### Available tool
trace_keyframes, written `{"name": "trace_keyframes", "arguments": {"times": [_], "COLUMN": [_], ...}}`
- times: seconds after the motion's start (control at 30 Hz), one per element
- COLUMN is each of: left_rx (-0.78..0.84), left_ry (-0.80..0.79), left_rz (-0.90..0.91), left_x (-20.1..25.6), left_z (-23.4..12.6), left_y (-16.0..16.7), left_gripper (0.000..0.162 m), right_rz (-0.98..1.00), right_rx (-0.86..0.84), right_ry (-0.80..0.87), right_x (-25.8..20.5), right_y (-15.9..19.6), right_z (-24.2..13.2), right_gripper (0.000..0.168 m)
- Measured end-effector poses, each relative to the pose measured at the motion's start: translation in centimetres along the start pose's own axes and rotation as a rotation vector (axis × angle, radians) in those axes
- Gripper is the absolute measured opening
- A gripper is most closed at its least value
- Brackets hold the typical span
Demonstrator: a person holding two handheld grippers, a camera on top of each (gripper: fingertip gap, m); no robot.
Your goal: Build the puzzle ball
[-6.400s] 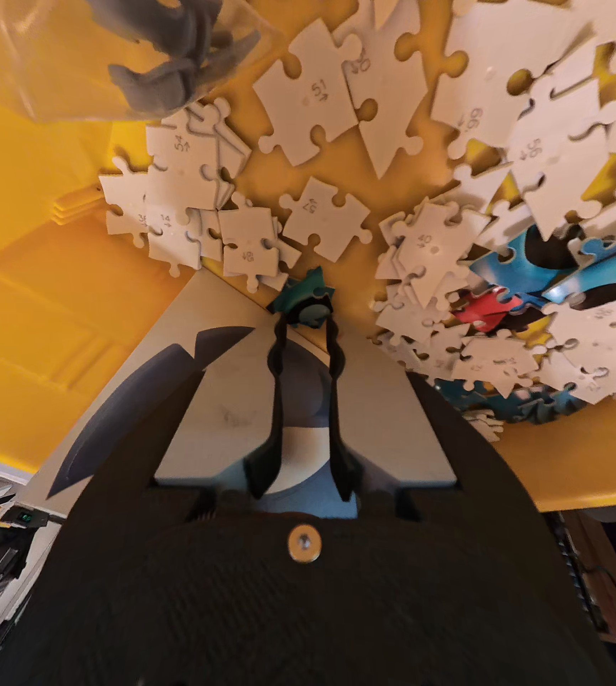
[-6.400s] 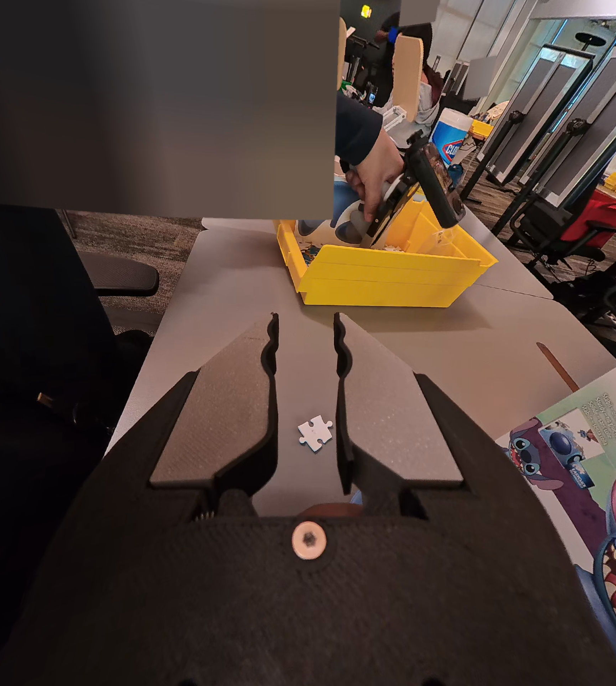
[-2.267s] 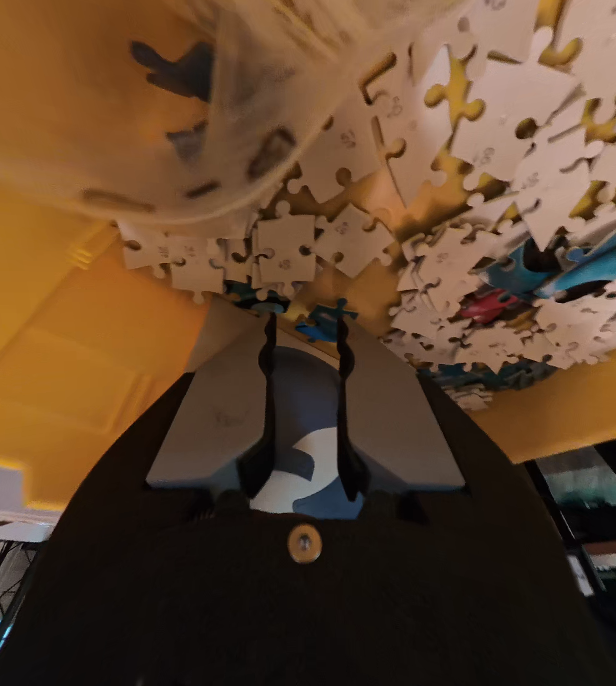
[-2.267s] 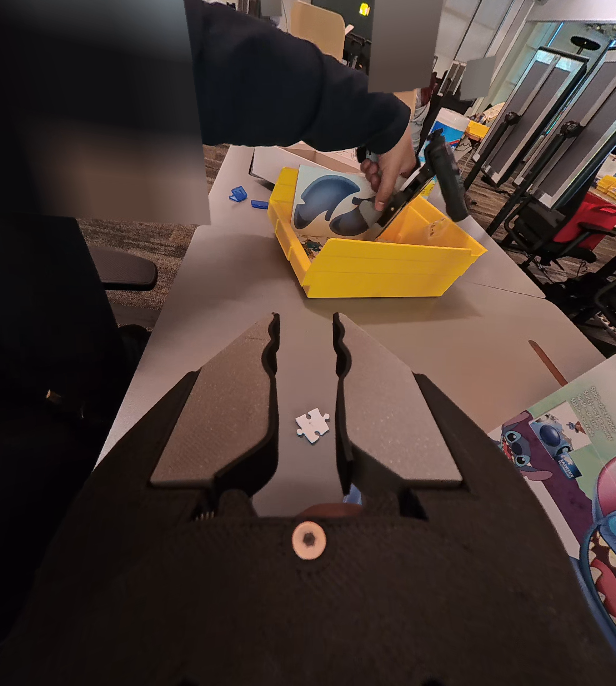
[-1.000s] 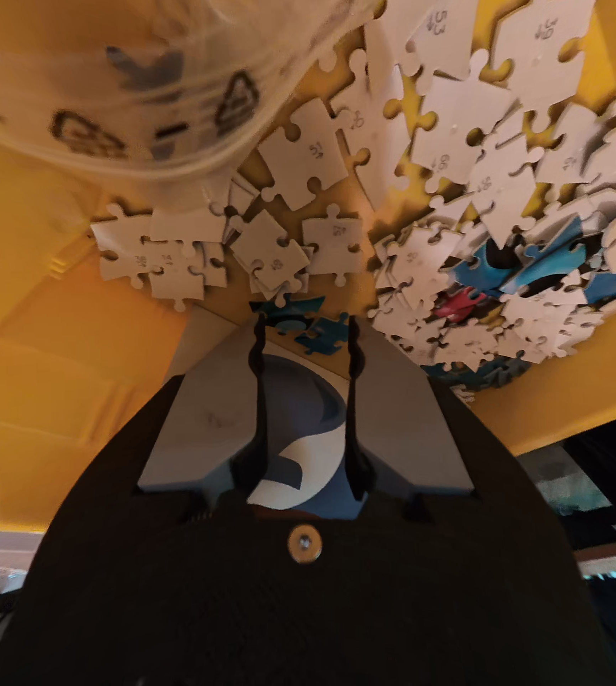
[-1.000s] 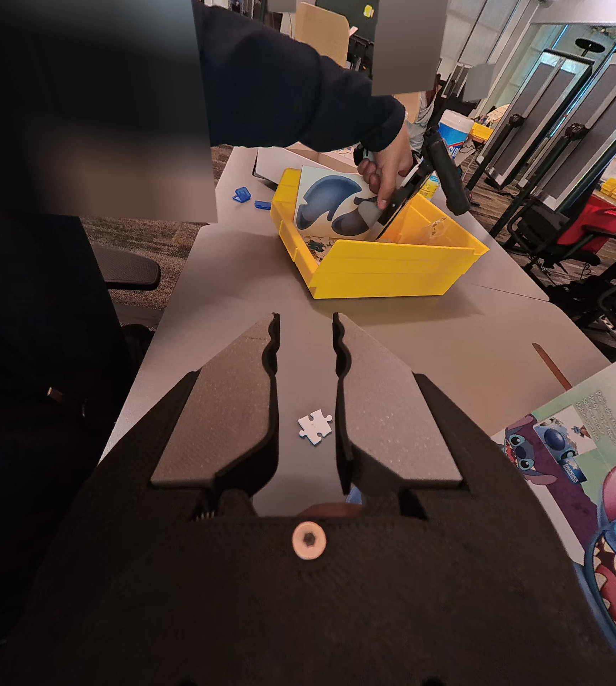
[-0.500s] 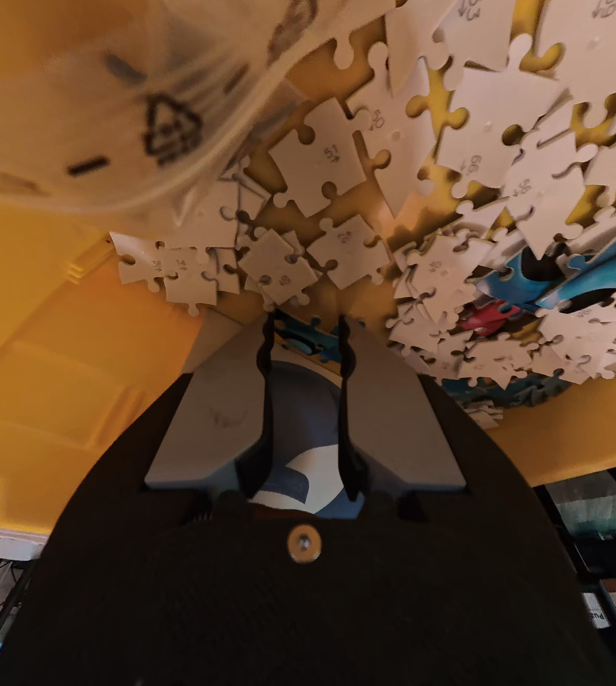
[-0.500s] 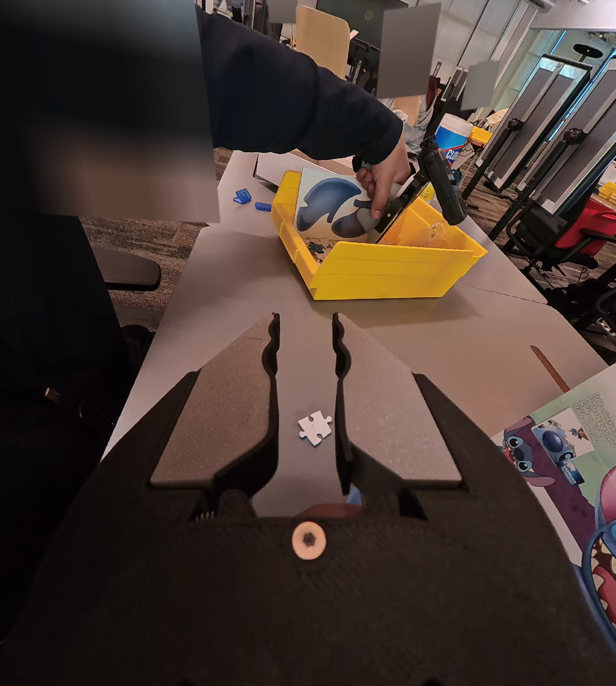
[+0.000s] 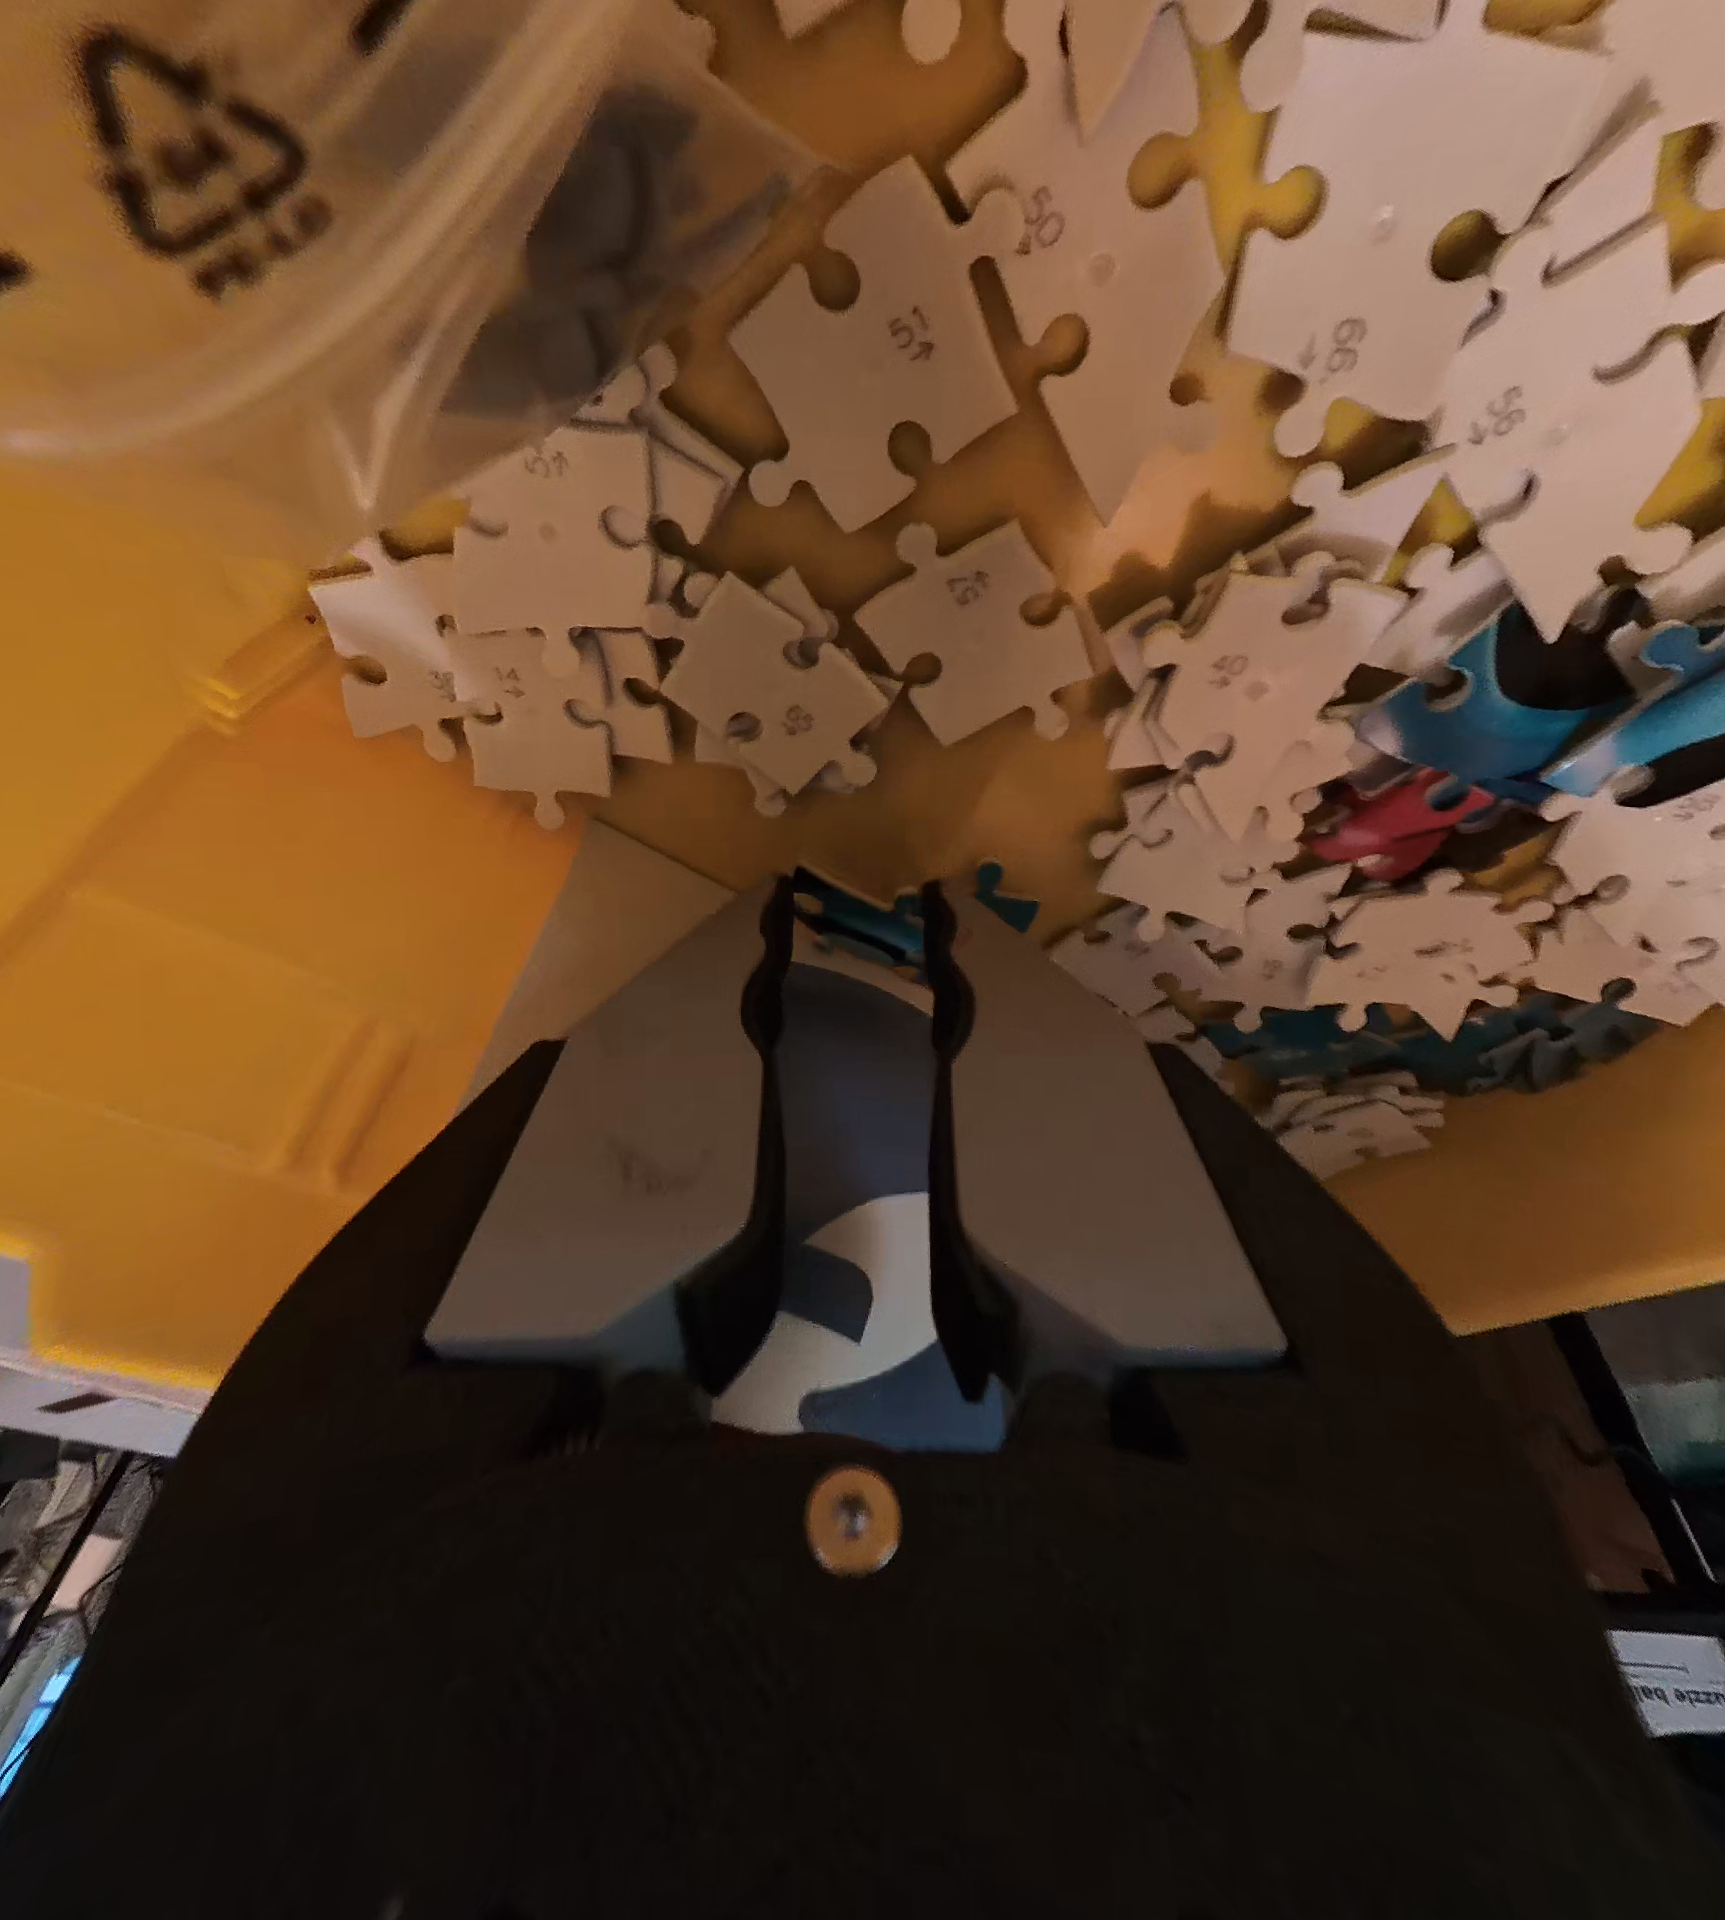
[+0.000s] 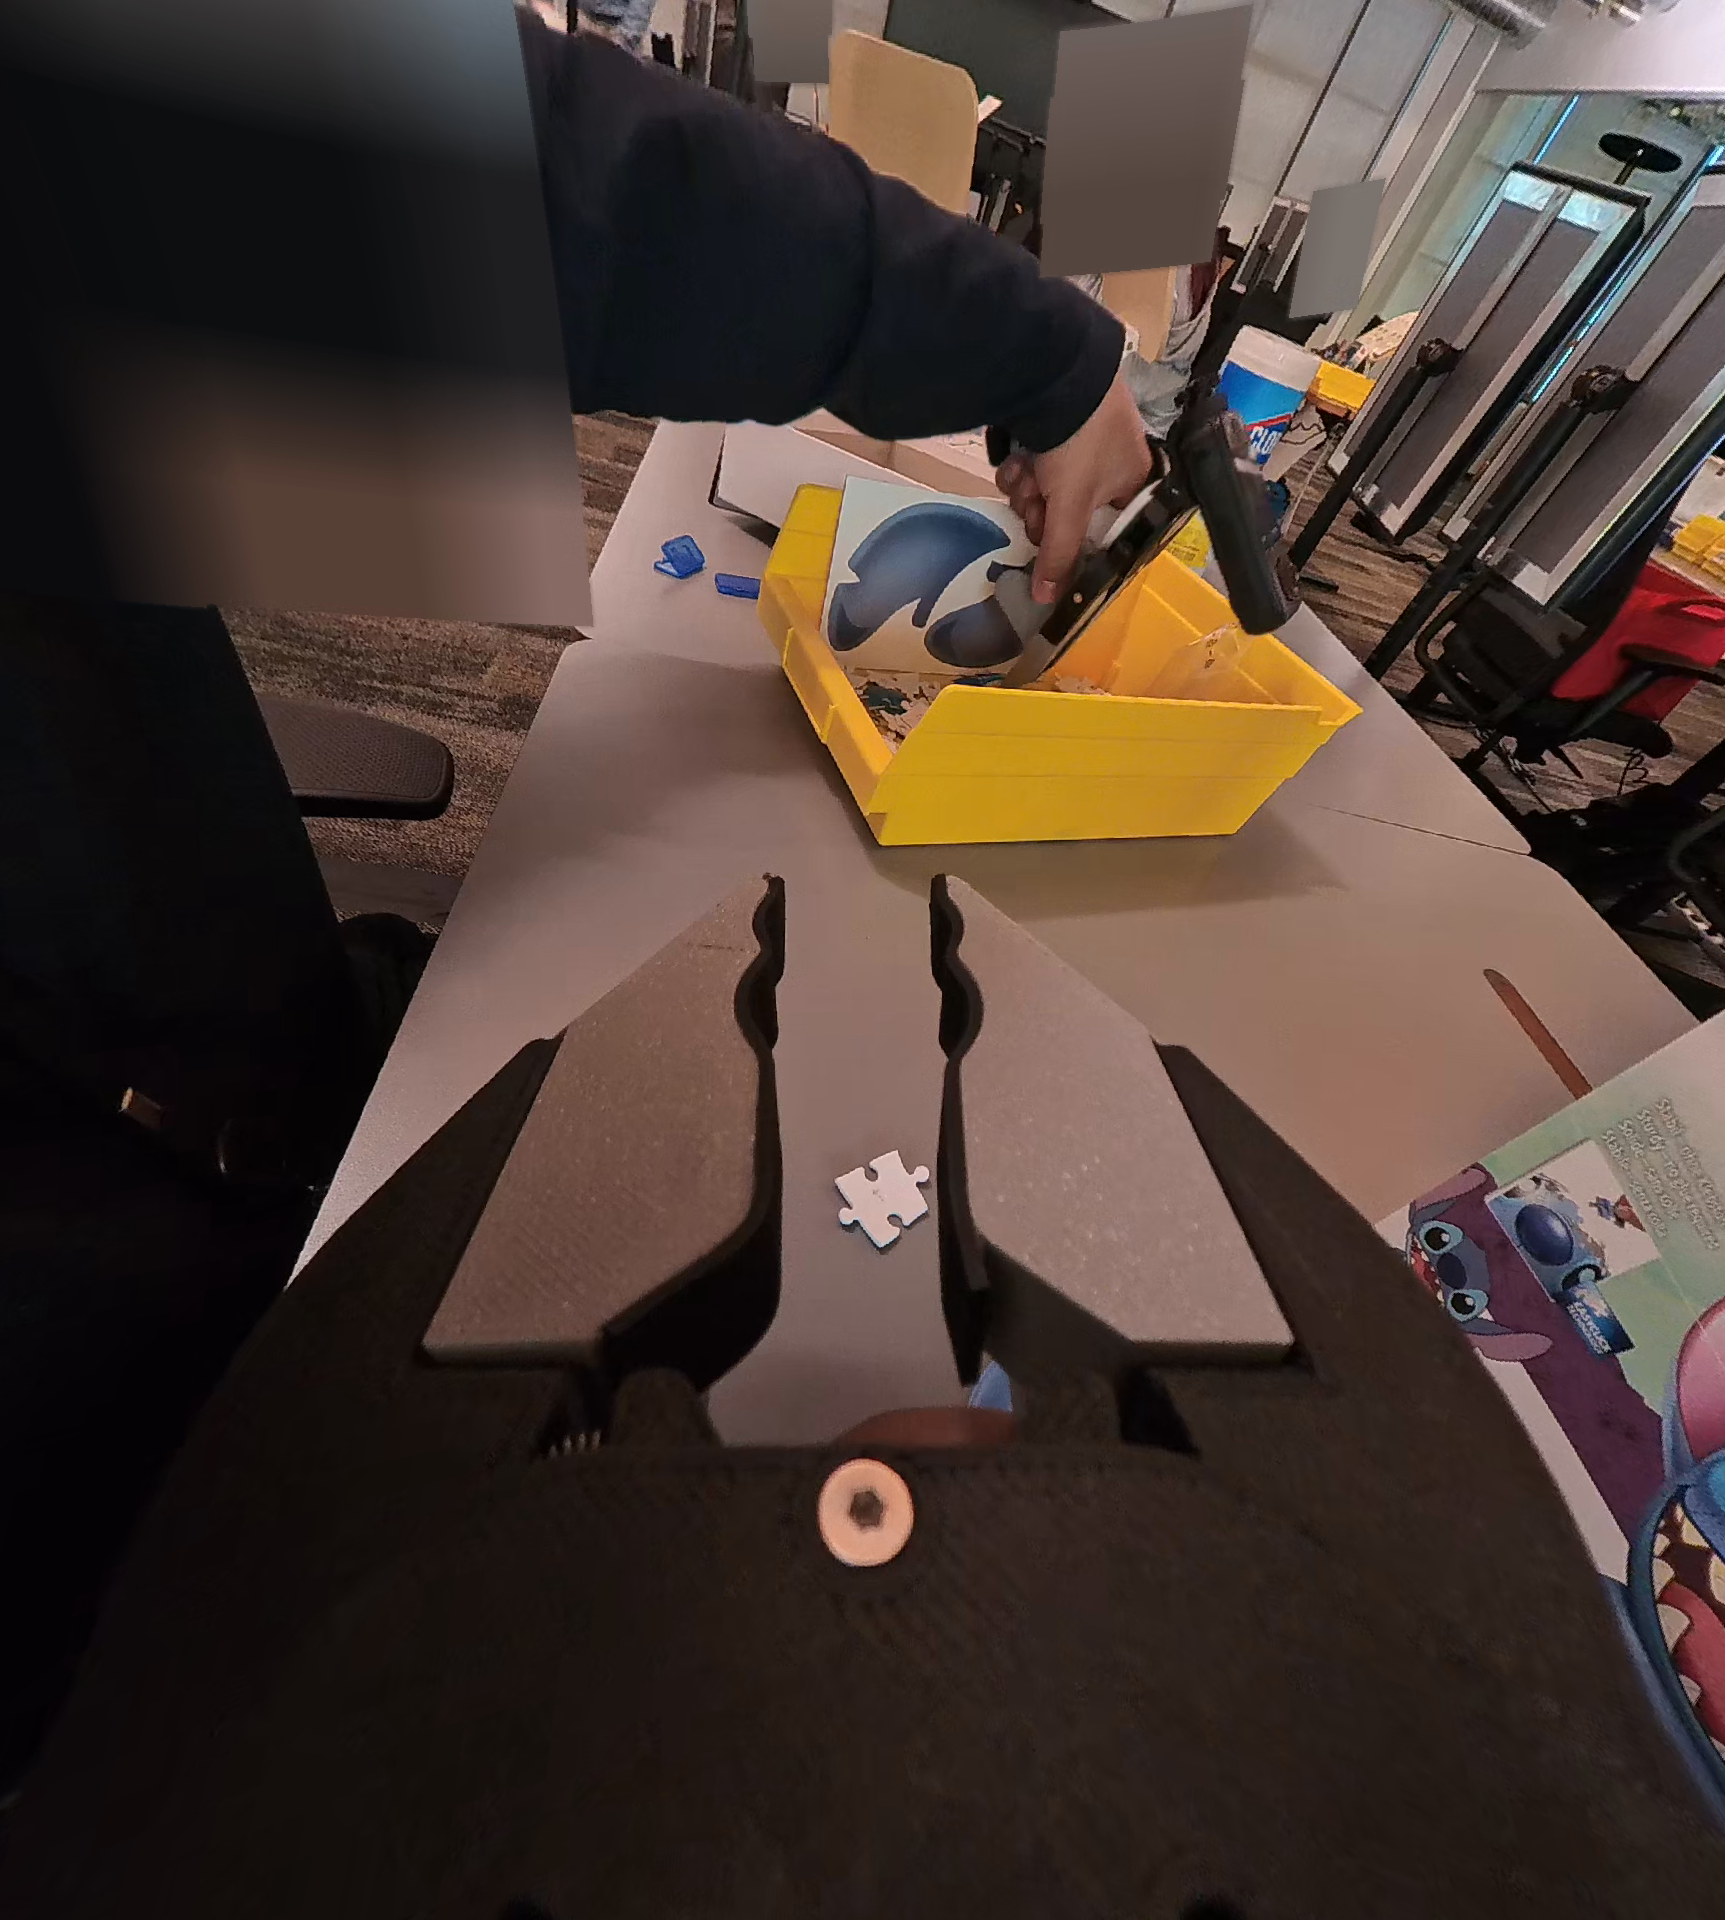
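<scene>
My left gripper (image 9: 856,899) is deep in the yellow bin (image 9: 162,935), over a heap of puzzle pieces (image 9: 899,343) lying mostly white side up. Its jaws stand narrow, with a blue puzzle piece (image 9: 889,925) at the tips, apparently pinched. A picture card (image 9: 853,1195) lies under the fingers. From the right wrist view, a person's hand (image 10: 1076,488) holds that gripper (image 10: 1045,655) tilted into the bin (image 10: 1097,769). My right gripper (image 10: 856,904) hovers over the grey table (image 10: 1253,987), jaws apart and empty, above a single white piece (image 10: 881,1195).
A clear plastic bag (image 9: 214,208) with grey parts lies at the bin's far left. The printed puzzle box (image 10: 1668,1299) lies at the table's right edge. Two small blue items (image 10: 681,554) sit behind the bin. An office chair (image 10: 359,758) stands to the left. My right fingertips sit around 45 cm from my left ones.
The left jaws have narrowed from wide apart onto the blue piece, and the gripper has dropped closer to the pieces. The right gripper has stayed in place.
</scene>
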State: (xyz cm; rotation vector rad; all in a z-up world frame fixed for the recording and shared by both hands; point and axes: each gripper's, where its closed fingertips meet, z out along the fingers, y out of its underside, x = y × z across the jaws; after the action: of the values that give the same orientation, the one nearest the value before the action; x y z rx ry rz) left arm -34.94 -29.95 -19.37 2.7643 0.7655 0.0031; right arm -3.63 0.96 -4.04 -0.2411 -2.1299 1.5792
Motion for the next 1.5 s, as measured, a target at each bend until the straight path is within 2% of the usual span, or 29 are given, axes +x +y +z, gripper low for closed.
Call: {"name": "trace_keyframes", "arguments": {"times": [0.2,0.23,0.27,0.4,1.07,1.27,1.5], "left_rx": [0.027,0.042,0.065,0.17,0.209,0.242,0.281], "left_ry": [-0.029,-0.035,-0.047,-0.027,-0.031,0.051,0.081], "left_rz": [0.015,0.017,0.013,-0.01,-0.021,0.12,0.117], "left_x": [-0.4,-0.5,-0.7,-0.3,0.3,2.4,1.8], "left_z": [-1.4,-1.6,-1.9,-2.5,-2.9,-4.0,-3.2], "left_y": [0.3,0.3,0.2,-0.1,-0.3,-1.4,-4.8], "left_gripper": [0.021,0.002,0.0,0.0,0.0,0.0,0.0], "right_rz": [-0.001,-0.002,-0.003,0.0,-0.002,-0.003,0.003], "right_rx": [-0.003,-0.003,-0.004,-0.003,-0.005,-0.009,-0.014], "right_ry": [-0.001,-0.001,0.0,0.0,-0.002,-0.001,0.007], "right_x": [0.0,0.0,0.0,0.0,-0.1,-0.1,0.2], "right_y": [0.0,0.1,0.1,0.1,0.1,0.2,0.4], "right_z": [0.1,0.1,0.1,0.0,0.1,0.2,0.1], "right_gripper": [0.025,0.024,0.024,0.025,0.025,0.025,0.025]}}
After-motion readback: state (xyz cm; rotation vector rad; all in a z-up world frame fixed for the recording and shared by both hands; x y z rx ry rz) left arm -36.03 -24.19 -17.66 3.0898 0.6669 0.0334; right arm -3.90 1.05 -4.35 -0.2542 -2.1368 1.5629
